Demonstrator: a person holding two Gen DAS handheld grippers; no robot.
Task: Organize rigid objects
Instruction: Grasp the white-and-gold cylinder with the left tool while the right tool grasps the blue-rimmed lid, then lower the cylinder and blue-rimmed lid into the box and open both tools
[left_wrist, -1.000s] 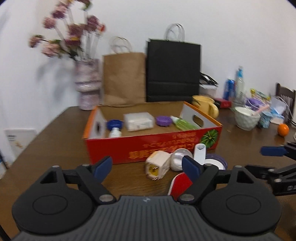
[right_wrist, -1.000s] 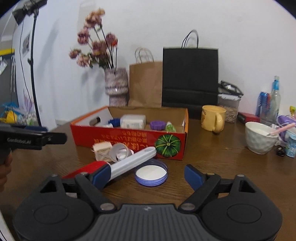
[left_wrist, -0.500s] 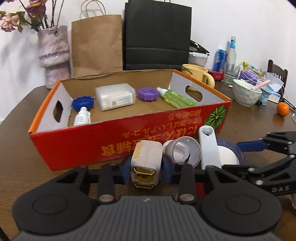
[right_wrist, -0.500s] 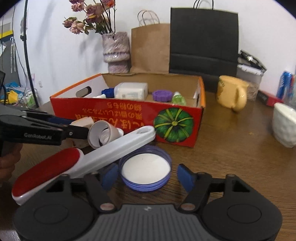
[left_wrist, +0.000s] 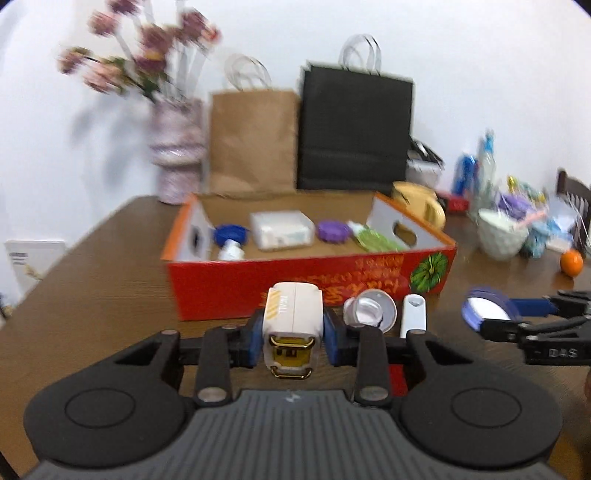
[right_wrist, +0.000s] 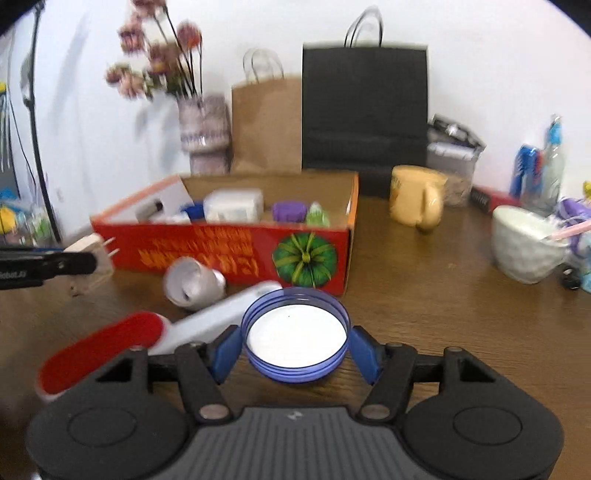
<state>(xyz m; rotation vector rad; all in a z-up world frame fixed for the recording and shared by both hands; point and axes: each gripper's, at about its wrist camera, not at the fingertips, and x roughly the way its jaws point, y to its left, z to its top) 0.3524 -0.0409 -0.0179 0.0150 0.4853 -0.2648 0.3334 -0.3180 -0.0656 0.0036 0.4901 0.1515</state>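
Basically, both grippers were loaded at that moment. Left gripper (left_wrist: 293, 341) had its blue pads (left_wrist: 252, 341) clamped on a cream plug adapter (left_wrist: 292, 325), held in front of the red cardboard box (left_wrist: 295, 284); whether the adapter touched the wooden table (left_wrist: 92, 288) I couldn't tell. Inside the box lay a blue cap (left_wrist: 231, 233), a small white bottle (left_wrist: 231, 253), a white rectangular case (left_wrist: 282, 229), a purple lid (left_wrist: 333, 230) and a green bottle (left_wrist: 373, 240). Just right of the adapter, a white cup on its side (left_wrist: 370, 313) and a red-and-white lint brush (right_wrist: 155, 339) sat on the table against the box front. Right gripper (right_wrist: 295, 349) had its jaws closed on a blue-rimmed round lid (right_wrist: 295, 336), white inside, open face up. Farther right stood a yellow mug (right_wrist: 417, 199) and a white bowl (right_wrist: 524, 243).
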